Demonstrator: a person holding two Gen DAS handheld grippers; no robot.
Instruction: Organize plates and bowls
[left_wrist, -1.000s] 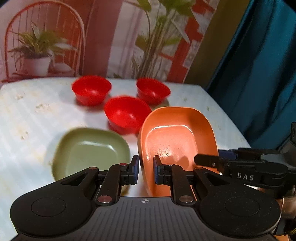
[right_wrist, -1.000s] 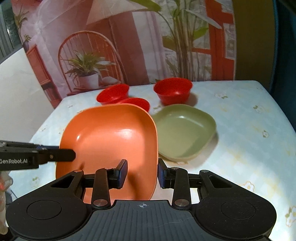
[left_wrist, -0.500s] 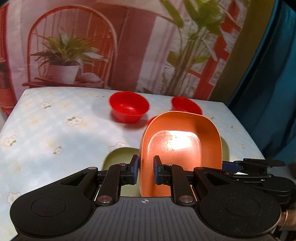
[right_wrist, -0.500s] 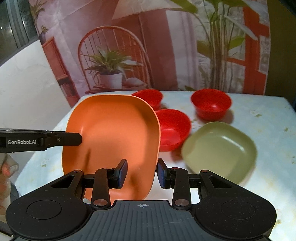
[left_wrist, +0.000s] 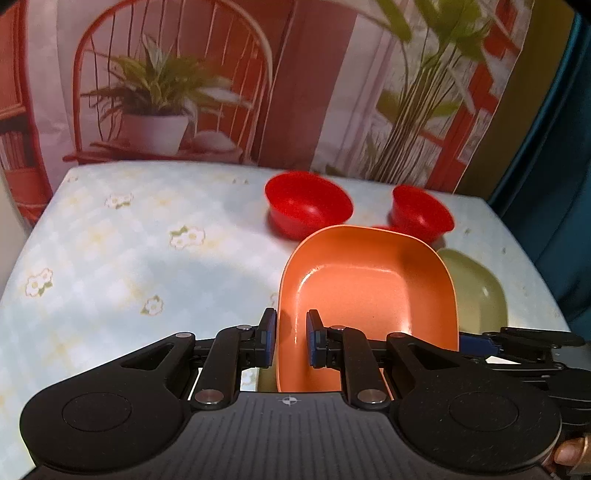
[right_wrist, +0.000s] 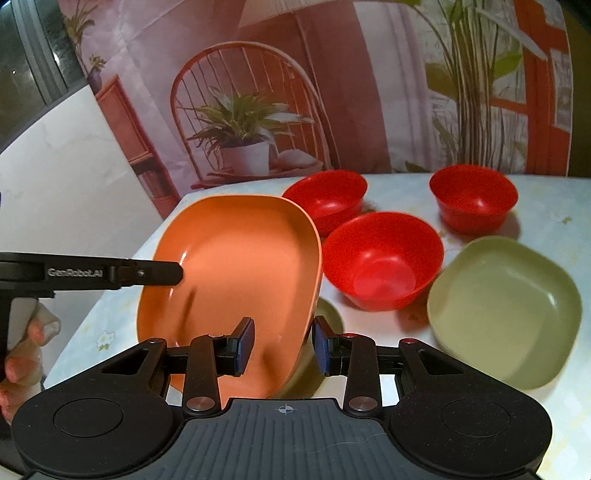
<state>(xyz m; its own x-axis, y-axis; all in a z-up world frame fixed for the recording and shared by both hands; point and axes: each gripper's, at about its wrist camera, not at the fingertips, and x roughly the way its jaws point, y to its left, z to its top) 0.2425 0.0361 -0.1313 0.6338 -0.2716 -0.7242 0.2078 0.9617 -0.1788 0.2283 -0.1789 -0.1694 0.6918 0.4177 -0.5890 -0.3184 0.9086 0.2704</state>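
An orange plate (left_wrist: 365, 291) is held in the air, tilted, by both grippers. My left gripper (left_wrist: 290, 338) is shut on its left rim. My right gripper (right_wrist: 283, 349) is shut on its right rim; the plate also shows in the right wrist view (right_wrist: 236, 280). A green plate (right_wrist: 506, 310) lies on the table to the right; in the left wrist view the green plate (left_wrist: 476, 291) is partly behind the orange one. Three red bowls stand behind: one near (right_wrist: 384, 260), one far left (right_wrist: 325, 197), one far right (right_wrist: 472, 197).
The table (left_wrist: 129, 251) has a pale floral cloth. A printed backdrop with a chair and plants (left_wrist: 166, 92) stands behind it. A blue curtain (left_wrist: 554, 147) hangs to the right. A white wall (right_wrist: 62, 184) is to the left.
Both grippers have carried the orange plate leftward and lower. The green plate, beneath it before, now lies to its right, and the bowls have shifted right in view.
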